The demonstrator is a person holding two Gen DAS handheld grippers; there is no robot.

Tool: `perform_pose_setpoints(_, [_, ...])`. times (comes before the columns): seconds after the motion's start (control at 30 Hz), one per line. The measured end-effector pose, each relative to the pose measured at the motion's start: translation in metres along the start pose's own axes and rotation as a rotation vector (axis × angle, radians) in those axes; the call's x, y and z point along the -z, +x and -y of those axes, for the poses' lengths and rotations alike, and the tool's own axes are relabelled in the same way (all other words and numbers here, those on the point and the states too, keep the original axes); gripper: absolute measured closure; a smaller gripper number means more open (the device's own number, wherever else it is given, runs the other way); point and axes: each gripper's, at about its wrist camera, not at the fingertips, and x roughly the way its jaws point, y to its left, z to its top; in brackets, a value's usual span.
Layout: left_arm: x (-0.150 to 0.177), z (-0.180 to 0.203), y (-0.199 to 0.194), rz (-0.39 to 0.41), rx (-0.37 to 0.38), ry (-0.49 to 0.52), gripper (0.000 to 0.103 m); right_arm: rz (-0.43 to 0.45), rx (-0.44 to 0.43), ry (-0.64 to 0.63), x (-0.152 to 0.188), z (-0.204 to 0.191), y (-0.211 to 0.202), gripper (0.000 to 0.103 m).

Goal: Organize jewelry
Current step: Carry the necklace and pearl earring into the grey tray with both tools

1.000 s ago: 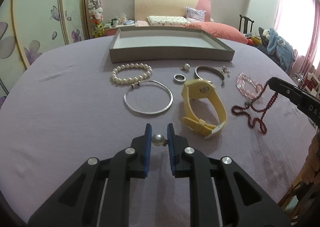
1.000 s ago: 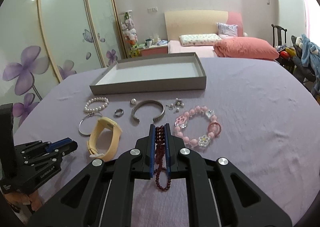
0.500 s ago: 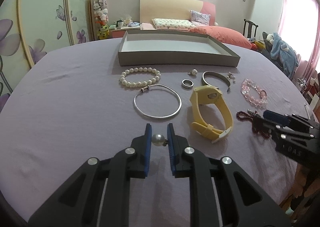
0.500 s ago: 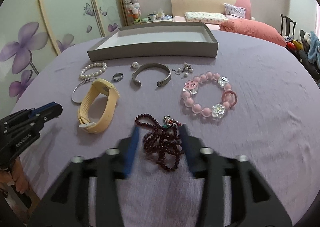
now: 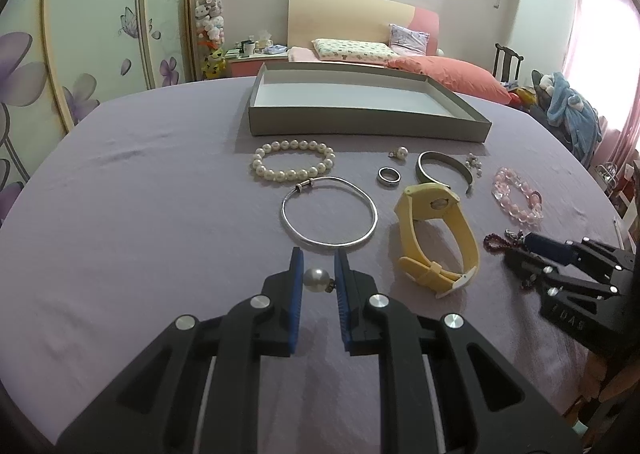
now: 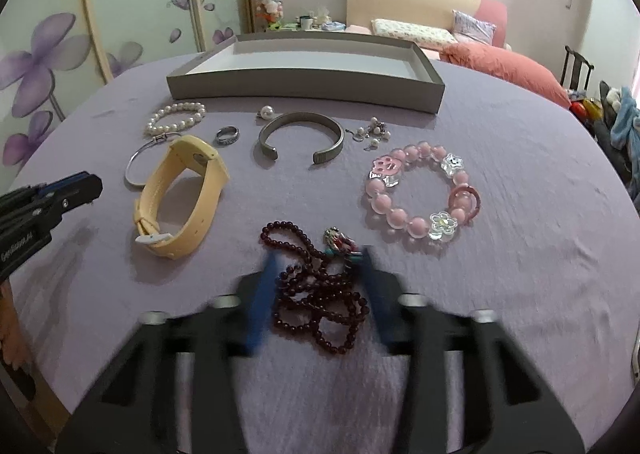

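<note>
Closing again after springing wide, the right tongs (image 6: 318,294) straddle the heaped dark red bead necklace (image 6: 316,302) on the table (image 6: 520,274), pads apparently not yet gripping. Left tongs (image 5: 318,280) pinch a pearl earring (image 5: 316,279). Grey tray (image 6: 304,87), far ahead, sits empty.

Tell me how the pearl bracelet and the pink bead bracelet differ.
The pearl bracelet is a string of uniform white beads; the pink bead bracelet mixes translucent pink beads with clear flower charms and a pink ring. The pearl bracelet's beads look smaller than the pink bead bracelet's. The pearl bracelet lies left, beside the silver bangle; the pink bead bracelet lies right, past the cuff. Both lie flat on the purple cloth, outside the grey tray.
</note>
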Motion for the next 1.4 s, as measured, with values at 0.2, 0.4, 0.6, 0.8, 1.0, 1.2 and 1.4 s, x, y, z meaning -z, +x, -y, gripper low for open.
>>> perform_pose_setpoints(0.2, [-0.001,-0.004,-0.006,0.012,-0.007,-0.01,0.087,0.012,0.008,-0.011,0.005,0.001,-0.005,0.094])
perform_pose_setpoints(0.4, [-0.003,-0.011,-0.015,0.036,-0.018,-0.021,0.087,0.084,-0.028,0.038,0.002,0.012,-0.025,0.094])
perform_pose_setpoints(0.6, [-0.007,-0.014,-0.026,0.071,-0.018,-0.031,0.087,0.217,-0.046,0.049,-0.018,0.02,-0.062,0.094])
perform_pose_setpoints(0.8, [-0.018,-0.014,-0.039,0.116,-0.024,-0.025,0.087,0.331,-0.058,0.054,-0.039,0.024,-0.088,0.094])
perform_pose_setpoints(1.0, [-0.041,-0.012,-0.052,0.184,-0.025,-0.019,0.087,0.446,-0.05,0.037,-0.066,0.025,-0.111,0.094])
perform_pose_setpoints(1.2, [-0.071,-0.009,-0.054,0.243,-0.016,-0.006,0.087,0.535,-0.03,0.02,-0.095,0.025,-0.117,0.094])
perform_pose_setpoints(1.4, [-0.104,-0.003,-0.043,0.275,-0.005,0.002,0.087,0.558,-0.032,0.029,-0.122,0.028,-0.103,0.095])
